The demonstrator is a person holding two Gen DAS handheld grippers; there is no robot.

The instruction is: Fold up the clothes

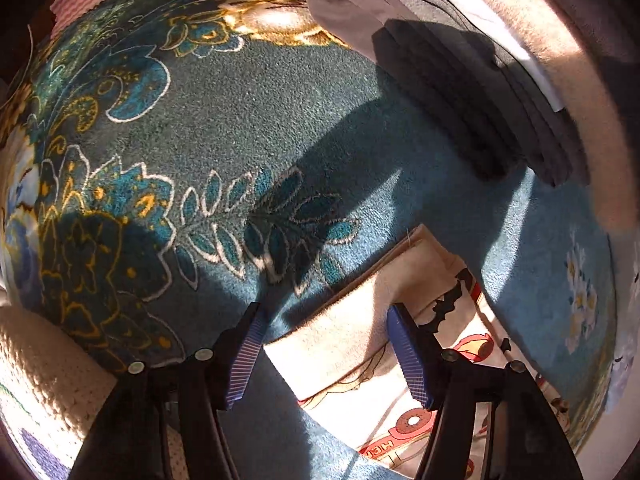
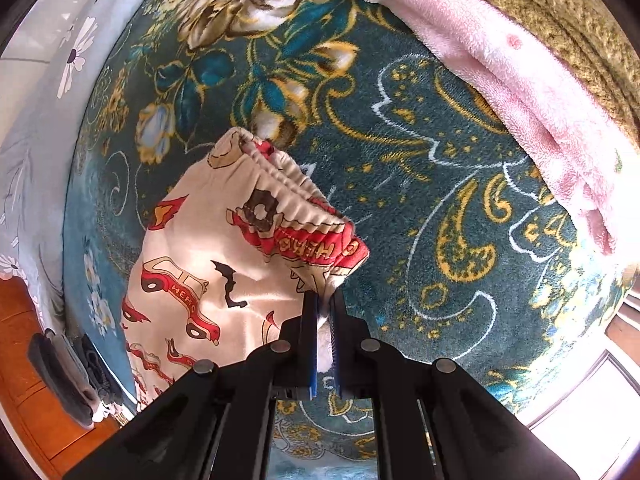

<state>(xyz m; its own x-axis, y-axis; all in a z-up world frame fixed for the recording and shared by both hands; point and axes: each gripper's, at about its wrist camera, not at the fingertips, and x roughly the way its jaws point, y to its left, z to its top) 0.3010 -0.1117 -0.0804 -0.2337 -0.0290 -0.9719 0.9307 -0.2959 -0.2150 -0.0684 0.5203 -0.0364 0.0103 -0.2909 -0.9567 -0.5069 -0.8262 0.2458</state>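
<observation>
Printed pants pinched on a floral blanket.
Left wrist view: the left gripper (image 1: 332, 336) is held with jaws spread wide, empty, above the pants (image 1: 360, 340) edge on the blanket (image 1: 260, 120). Right wrist view: the right gripper (image 2: 325, 312) jaws are pressed onto the pants (image 2: 224, 256) near the waistband.

Left gripper (image 1: 326, 344): black linkage arms, two round silver pivot screws per side, blue ribbed pads (image 1: 249, 354) on the inner finger faces. Right gripper (image 2: 326, 312): same build, black fingers with thin blue pads (image 2: 313, 360) along the inner edges, four silver screws across the linkage, slotted black frame behind.
</observation>
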